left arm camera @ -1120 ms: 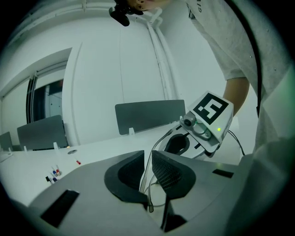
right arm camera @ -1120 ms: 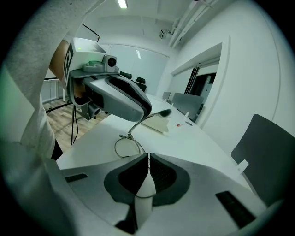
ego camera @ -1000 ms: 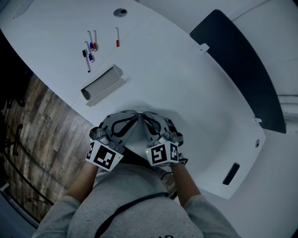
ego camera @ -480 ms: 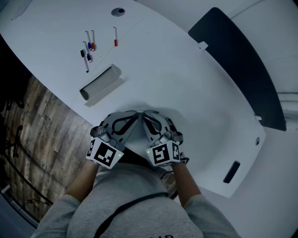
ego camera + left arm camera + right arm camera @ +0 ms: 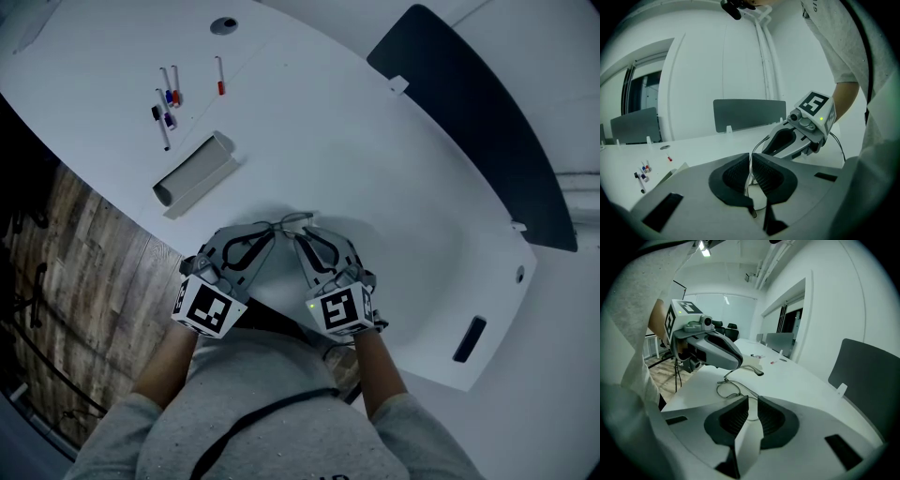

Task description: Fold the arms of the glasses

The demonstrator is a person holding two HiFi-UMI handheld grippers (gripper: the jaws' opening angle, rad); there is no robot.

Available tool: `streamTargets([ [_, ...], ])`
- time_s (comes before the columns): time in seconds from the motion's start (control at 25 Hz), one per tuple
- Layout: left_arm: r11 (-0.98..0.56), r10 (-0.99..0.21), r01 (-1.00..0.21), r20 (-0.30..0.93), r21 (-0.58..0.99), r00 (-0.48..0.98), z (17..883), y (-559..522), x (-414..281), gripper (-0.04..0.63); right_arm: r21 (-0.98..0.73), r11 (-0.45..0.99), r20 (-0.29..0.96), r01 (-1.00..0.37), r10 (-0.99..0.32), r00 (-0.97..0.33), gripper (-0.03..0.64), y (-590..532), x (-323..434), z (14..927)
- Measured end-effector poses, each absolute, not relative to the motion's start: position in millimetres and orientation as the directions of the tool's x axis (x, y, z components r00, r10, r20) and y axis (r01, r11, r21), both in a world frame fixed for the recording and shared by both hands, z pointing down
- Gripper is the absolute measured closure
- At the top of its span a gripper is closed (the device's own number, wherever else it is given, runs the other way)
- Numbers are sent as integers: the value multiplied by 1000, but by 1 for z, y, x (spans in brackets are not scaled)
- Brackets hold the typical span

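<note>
White curved table [image 5: 394, 187] fills most of the head view, with wood flooring beyond its left edge. The person stands at the near edge, and both tools work close together just over it.

Nearest, the left gripper [image 5: 751, 171] has its pads drawn in on a thin strip of the glasses [image 5: 730, 389]. Its jaws have just been closing, and that strip sits pinched between them. From the right gripper view the piece it holds looks like one arm near the hinge, the dark ear tip poking out past its jaw.

The right gripper [image 5: 753, 411] has its jaws a little apart, with a lens rim reaching in between their tips. I cannot tell whether the pads actually press on it.

Against the head view a second ago, the right tool has slid a bit towards the right end of the table and rolled. The wire frame, hardly visible before, now shows between the two sets of tips. I judge that the left has only now secured the arm, so the fold itself is about to start and neither arm looks folded yet.

Farther in, towards the left edge, lies a grey tray [image 5: 194, 173], and beyond it some markers [image 5: 166, 101]. Past the far edge stands a dark chair back [image 5: 469, 122].
</note>
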State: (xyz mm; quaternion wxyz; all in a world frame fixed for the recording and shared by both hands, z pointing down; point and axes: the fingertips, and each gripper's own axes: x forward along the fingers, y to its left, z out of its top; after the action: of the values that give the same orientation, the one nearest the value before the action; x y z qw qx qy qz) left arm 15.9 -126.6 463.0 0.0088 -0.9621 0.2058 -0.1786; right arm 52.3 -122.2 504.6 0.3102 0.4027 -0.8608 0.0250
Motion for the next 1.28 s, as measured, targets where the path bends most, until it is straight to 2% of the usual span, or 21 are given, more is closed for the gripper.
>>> streamTargets([
  [1.28, -941, -330, -330, 437, -80, 837, 494, -131, 37, 571, 146, 646, 587, -749, -666, -460, 563, -110, 72, 518],
])
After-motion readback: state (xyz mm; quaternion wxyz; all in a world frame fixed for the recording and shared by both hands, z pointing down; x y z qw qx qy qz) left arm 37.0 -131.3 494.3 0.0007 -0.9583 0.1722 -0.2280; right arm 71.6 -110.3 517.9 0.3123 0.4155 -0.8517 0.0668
